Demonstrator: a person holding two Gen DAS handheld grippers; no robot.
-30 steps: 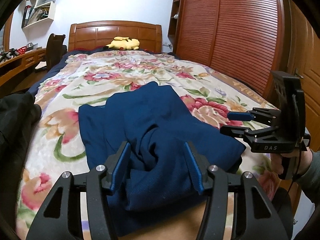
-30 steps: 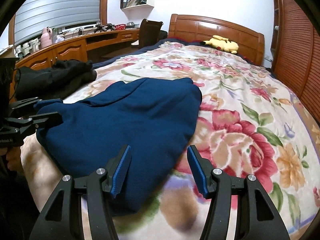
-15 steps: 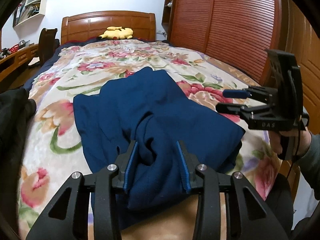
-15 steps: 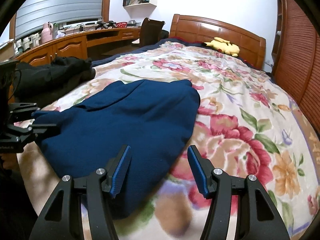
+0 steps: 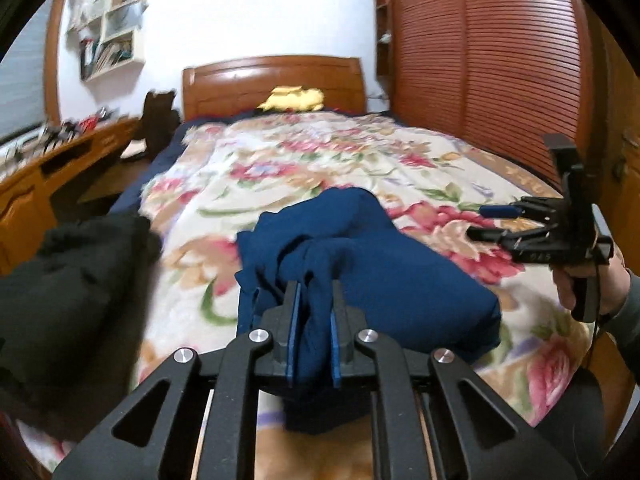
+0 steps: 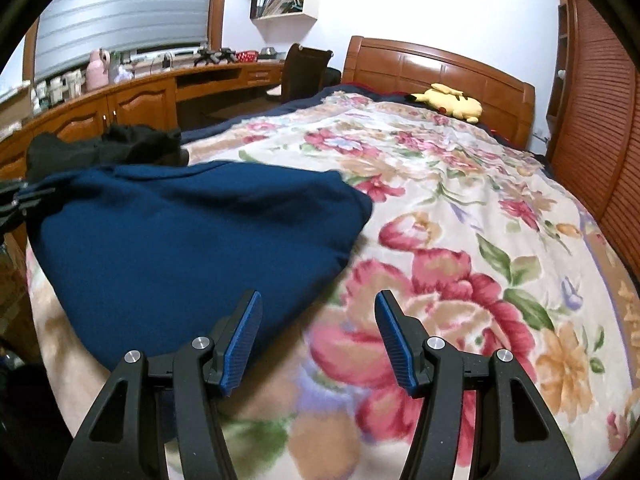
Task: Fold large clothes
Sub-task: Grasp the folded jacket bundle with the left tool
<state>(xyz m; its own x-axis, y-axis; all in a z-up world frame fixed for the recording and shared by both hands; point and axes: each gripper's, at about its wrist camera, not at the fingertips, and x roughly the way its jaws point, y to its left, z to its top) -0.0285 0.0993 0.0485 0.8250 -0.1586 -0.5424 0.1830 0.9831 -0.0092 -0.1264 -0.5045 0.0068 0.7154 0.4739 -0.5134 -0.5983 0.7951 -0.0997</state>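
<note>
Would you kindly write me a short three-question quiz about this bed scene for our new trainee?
1. True or false: the left gripper is shut on the blue garment.
2. What does the right gripper hold? A) blue garment B) nothing C) yellow plush toy
3. Fill in: the yellow plush toy lies by the bed's ____.

Key: 1 true; 2 B, its jaws stand open over the floral blanket; 3 headboard.

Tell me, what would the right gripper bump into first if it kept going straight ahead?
Probably the flowered blanket: the open right gripper tilts down at it, just beside the blue garment.
</note>
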